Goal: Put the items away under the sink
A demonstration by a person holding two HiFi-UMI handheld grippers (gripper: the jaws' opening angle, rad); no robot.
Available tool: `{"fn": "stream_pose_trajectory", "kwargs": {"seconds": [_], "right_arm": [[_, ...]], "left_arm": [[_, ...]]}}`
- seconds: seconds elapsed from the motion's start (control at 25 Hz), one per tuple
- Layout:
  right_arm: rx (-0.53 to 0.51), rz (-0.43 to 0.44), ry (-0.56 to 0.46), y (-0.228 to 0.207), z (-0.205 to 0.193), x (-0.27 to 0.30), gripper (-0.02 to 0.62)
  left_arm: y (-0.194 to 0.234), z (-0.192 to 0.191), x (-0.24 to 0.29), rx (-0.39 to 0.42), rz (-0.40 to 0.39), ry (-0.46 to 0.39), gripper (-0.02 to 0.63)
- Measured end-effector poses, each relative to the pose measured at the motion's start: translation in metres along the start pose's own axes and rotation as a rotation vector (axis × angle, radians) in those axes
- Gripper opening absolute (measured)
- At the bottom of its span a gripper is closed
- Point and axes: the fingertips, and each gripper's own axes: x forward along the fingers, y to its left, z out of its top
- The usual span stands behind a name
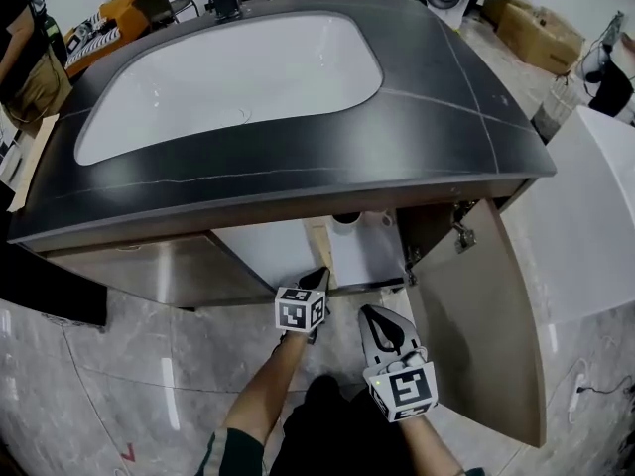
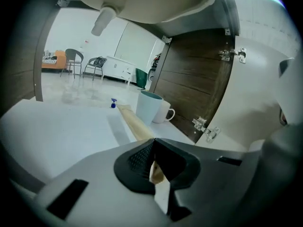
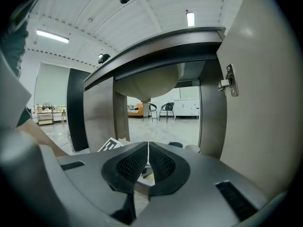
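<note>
Cabinet under the sink (image 1: 228, 77): right-hand door (image 1: 481, 315) swung fully open, which gives both grippers a way in to the cabinet floor (image 2: 61, 126). Two mugs are already in, toward the floor's right edge on the hinge side: a pale blue mug (image 2: 150, 107) and, touching or just behind it, a white mug (image 2: 164, 112). A pale wooden stick (image 2: 135, 122) runs from the front edge of the floor back toward the mugs. Its far end is low on the floor, probably so it can be slid in lengthwise. Left gripper (image 2: 154, 150): jaws clamped on the near end of the stick, tan wood showing between the pads. Right gripper (image 3: 148, 148): jaws pressed together, nothing between them, waiting outside the opening, near the open door.
</note>
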Motion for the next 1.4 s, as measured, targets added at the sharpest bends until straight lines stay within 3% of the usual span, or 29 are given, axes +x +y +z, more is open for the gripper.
{"fn": "stream_pose_trajectory", "kwargs": {"seconds": [0.56,0.96,1.08,1.12,1.24,1.4], "right_arm": [[0.048,-0.002,0.030,-0.018,-0.042,-0.006,0.043],[0.057,-0.037,0.040,-0.025,-0.045,-0.001,0.043],[0.073,-0.036,0.031,-0.022,-0.037,0.001,0.043],[0.081,-0.029,0.028,-0.020,-0.031,0.001,0.043],[0.100,-0.023,0.027,-0.014,-0.006,-0.003,0.043],[0.098,-0.009,0.058,0.004,0.042,-0.015,0.043]], "left_arm": [[0.011,-0.027,0.056,-0.030,-0.007,0.132,0.015],[0.009,-0.019,0.031,0.021,0.006,0.044,0.084],[0.006,-0.010,0.017,0.052,0.009,0.019,0.080],[0.000,-0.005,0.008,0.060,-0.002,-0.001,0.023],[-0.027,0.012,-0.020,0.078,-0.064,-0.035,0.011],[-0.066,0.039,-0.066,0.141,-0.138,0.017,0.011]]}}
